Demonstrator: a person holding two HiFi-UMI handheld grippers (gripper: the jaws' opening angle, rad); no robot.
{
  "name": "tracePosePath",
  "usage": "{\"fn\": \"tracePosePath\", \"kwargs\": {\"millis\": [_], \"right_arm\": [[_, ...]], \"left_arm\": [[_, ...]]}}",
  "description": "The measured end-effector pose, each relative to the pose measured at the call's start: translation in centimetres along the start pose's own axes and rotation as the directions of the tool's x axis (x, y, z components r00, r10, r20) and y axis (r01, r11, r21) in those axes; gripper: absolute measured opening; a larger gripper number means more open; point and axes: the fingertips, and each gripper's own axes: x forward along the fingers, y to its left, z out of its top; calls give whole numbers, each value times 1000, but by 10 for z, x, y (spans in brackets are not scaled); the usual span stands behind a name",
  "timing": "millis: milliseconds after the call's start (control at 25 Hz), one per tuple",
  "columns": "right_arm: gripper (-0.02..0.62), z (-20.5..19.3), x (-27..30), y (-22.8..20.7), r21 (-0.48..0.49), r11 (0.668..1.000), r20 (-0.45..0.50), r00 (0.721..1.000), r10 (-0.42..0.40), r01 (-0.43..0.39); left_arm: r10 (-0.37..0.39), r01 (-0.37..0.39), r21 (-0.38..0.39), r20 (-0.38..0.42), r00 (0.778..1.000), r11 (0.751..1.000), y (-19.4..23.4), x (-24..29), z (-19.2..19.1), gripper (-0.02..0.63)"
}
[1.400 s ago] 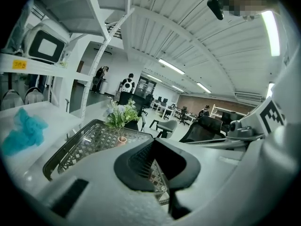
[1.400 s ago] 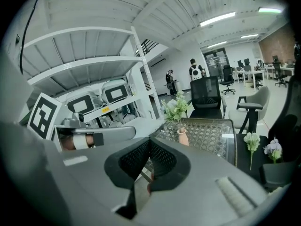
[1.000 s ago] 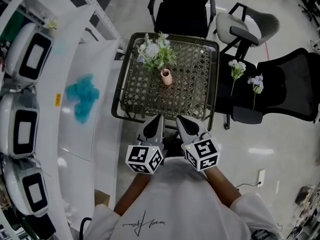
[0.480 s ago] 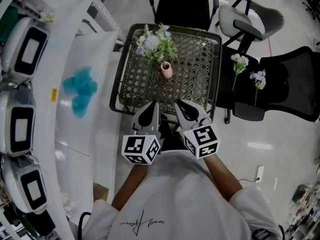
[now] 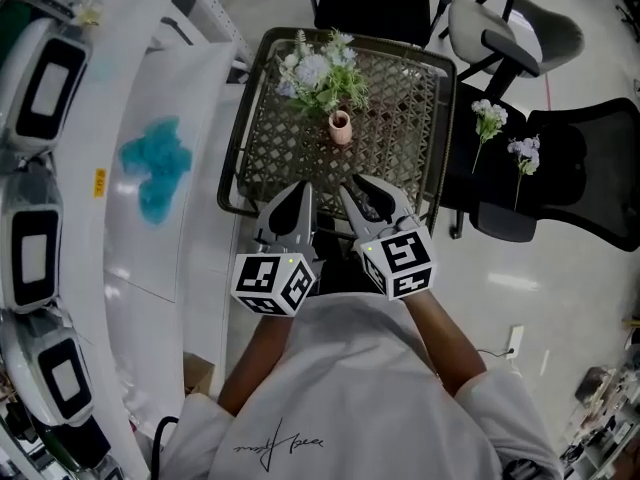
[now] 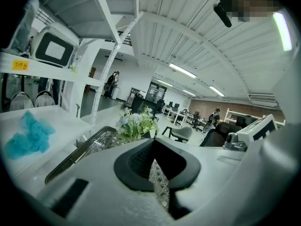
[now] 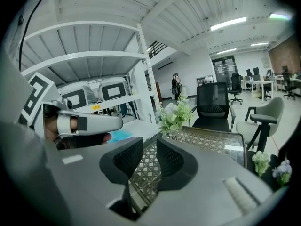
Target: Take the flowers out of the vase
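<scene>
Left gripper point(image 6: 153, 144) fingers together, empty; flowers point(image 6: 135, 125) beyond on lattice table point(image 6: 94, 145); blue cloth point(image 6: 29, 136) left.

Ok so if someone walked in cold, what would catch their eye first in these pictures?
First the bunch of white and pale blue flowers standing in a small pink vase on the lattice table, towards its far side. Next come a white flower and a lilac flower lying on the black chair to the table's right. A turquoise cloth also stands out on the white surface to the left.
</scene>
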Motion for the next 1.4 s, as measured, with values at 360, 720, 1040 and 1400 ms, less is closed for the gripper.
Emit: {"fn": "tracePosePath", "kwargs": {"millis": [360,720,1040,1400], "right_arm": [[130,-2,30,-15,30,999,-2,1000,-22,22],[152,-11,57,-24,48,996,-7,997,-76,76],[178,-17,77,-32,42,990,-3,991,-135,135],[186,-26,98,-46,34,983,-22,983,-182,182]], "left_arm": [[-37,37,-3,-47,998,999,10,20,-3,-1],[-61,61,-7,-78,995,998,27,35,-1,-1],[-50,49,-16,-103,993,999,46,42,-1,0],[-44,38,-42,-134,990,998,65,48,-4,0]]}}
